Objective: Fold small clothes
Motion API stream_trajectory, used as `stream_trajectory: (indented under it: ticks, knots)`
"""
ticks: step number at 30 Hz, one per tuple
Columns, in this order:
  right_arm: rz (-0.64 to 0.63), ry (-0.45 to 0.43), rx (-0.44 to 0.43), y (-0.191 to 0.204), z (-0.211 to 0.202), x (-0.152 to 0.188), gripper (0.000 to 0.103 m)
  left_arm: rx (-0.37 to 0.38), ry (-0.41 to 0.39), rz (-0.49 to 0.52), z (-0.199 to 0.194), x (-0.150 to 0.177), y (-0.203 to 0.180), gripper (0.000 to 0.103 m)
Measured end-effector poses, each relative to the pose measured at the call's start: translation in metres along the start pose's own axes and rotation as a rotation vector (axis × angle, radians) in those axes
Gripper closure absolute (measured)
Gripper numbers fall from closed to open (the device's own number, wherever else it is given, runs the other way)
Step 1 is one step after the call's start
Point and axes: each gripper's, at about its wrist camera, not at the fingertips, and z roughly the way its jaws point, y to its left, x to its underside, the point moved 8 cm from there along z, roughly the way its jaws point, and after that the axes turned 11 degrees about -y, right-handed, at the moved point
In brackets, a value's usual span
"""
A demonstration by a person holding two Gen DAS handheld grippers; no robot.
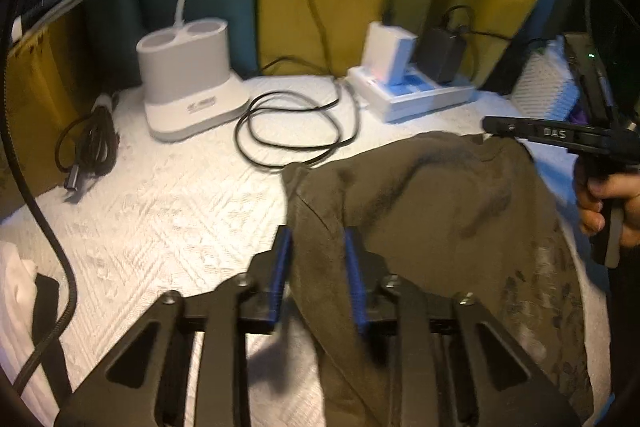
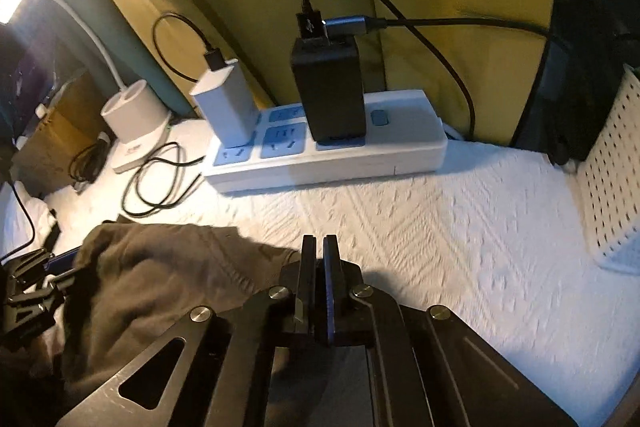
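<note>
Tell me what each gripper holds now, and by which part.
The left gripper holds the shirt by a raised fold near its left edge. The right gripper is shut; whether it pinches cloth cannot be told.

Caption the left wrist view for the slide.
Left tongs pinch a fold of the olive garment on the white quilted cover; right tongs shut nearby.

Power strip (image 2: pixel 332 155), chargers, cables, lamp base (image 1: pixel 192 83).

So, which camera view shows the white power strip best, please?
The right wrist view: the power strip sits near and large there, its sockets and both plugged chargers clear. The left wrist view shows it smaller, farther back and blurred.
</note>
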Motion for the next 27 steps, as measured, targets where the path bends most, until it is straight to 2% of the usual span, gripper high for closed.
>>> stream_trajectory:
  ticks: [7,9,13,14,16,19,23,27]
  knots:
    - [-0.075,0.025,0.122,-0.011,0.002,0.014,0.098,-0.016,0.028,-0.018,0.003,-0.001,0.006,0.083]
    - [-0.097,0.011,0.196,-0.019,-0.006,0.013,0.098,-0.036,0.018,-0.024,0.0,-0.006,0.011,0.08]
    - [-0.068,-0.019,0.213,-0.031,-0.027,0.013,0.098,-0.053,0.014,-0.054,-0.007,-0.01,0.018,0.079]
    - [-0.067,-0.025,0.219,-0.032,-0.034,0.013,0.098,-0.056,0.013,-0.061,-0.01,-0.011,0.019,0.077]
    - [-0.06,-0.028,0.221,-0.034,-0.044,0.015,0.098,-0.061,-0.011,-0.079,-0.018,-0.017,0.022,0.064]
    - [-0.063,-0.028,0.219,-0.032,-0.056,0.019,0.098,-0.047,-0.05,-0.105,-0.03,-0.026,0.025,0.054]
    - [-0.083,-0.005,0.243,-0.031,-0.06,0.032,0.098,-0.03,-0.036,-0.085,-0.028,-0.027,0.02,0.051]
    - [-0.109,0.058,0.318,-0.046,-0.057,0.057,0.098,0.03,0.041,-0.061,-0.009,-0.013,0.006,0.05]
